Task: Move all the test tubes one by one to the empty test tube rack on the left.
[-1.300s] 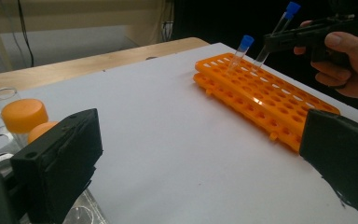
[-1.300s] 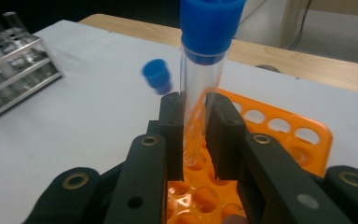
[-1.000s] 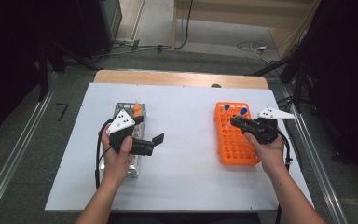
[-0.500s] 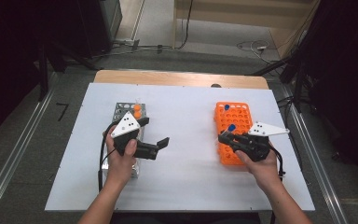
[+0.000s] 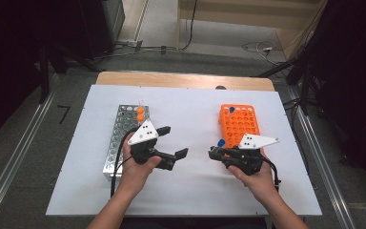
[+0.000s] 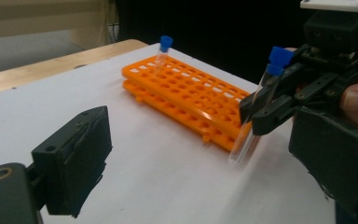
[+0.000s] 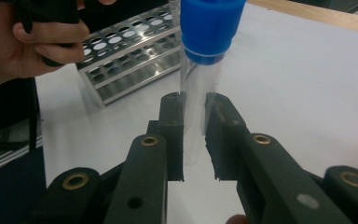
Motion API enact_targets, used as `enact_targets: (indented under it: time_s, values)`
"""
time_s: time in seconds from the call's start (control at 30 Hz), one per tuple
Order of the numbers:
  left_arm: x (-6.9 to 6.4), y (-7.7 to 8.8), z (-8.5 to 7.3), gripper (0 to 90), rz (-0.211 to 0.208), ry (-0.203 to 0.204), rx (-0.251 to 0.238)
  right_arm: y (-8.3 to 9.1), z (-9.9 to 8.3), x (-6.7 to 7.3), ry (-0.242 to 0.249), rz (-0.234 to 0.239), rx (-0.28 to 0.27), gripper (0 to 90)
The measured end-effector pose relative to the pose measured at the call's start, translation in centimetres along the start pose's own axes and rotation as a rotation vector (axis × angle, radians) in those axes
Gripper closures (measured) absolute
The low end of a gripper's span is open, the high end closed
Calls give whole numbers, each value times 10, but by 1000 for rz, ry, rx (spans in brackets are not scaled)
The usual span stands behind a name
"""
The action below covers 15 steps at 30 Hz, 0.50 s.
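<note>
1 high forward-down view, 2 close jaw-level views, all sharing the white table.

We see the right gripper carry the clear blue-capped tube off the orange plastic rack toward centre; the left gripper, jaws just closing slightly, drifted right.

The tube was clear plastic with a blue screw cap, empty as far as could be seen. It stood nearly upright, cap up, clamped below the cap between the fingers of the right gripper, its round bottom hanging clear of the table. In the left gripper view the tube leaned slightly, cap tipped toward 1 o'clock. In the high view its cap showed near the table's middle, at about 7 o'clock from the orange rack.
</note>
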<state>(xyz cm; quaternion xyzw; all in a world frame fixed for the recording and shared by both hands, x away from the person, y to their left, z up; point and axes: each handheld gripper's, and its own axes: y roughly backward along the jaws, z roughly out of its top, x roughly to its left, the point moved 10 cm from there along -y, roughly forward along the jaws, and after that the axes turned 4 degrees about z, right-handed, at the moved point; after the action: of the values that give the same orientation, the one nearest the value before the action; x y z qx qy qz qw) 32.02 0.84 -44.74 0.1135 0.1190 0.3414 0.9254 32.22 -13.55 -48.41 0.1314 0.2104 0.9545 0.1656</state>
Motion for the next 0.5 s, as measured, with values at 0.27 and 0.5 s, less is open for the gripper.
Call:
enact_targets:
  time_s: [0.27,0.5]
  values:
    - [-15,-11,-3,286,-17,-18,26,-10,1,15,-3,54,11,750]
    - [-33,-15,-4,447,-110,-44,32,-19,1,27,16,82,27,749]
